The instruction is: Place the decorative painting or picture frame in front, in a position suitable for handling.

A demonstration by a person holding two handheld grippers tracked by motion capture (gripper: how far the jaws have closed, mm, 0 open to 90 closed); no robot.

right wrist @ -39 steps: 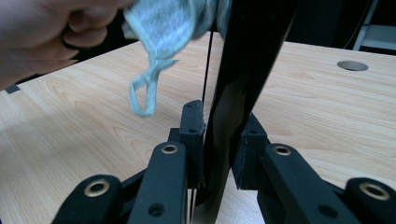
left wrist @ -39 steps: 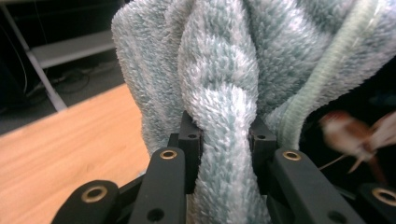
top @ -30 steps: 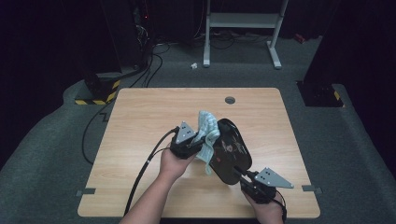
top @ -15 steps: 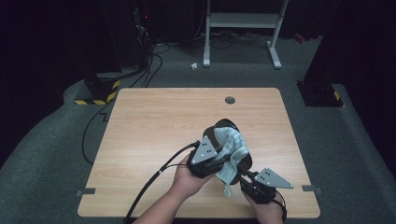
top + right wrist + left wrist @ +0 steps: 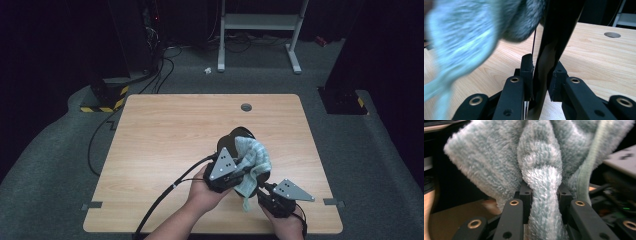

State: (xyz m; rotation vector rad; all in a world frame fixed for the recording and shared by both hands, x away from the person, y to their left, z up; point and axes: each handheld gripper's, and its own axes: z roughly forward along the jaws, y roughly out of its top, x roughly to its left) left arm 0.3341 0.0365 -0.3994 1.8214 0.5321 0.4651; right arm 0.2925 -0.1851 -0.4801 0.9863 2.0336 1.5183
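A black pan (image 5: 239,137) is held over the table's (image 5: 165,130) near right part, its long axis running from the handle (image 5: 546,62) at the near right up to the far left. The right gripper (image 5: 272,199) is clamped on that handle. The left gripper (image 5: 235,172) pinches a pale blue towel (image 5: 252,160) against the pan; no writing is readable.

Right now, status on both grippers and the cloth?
Left gripper shut on cloth. Right gripper shut on black pan, cloth draped over it. Table otherwise bare.
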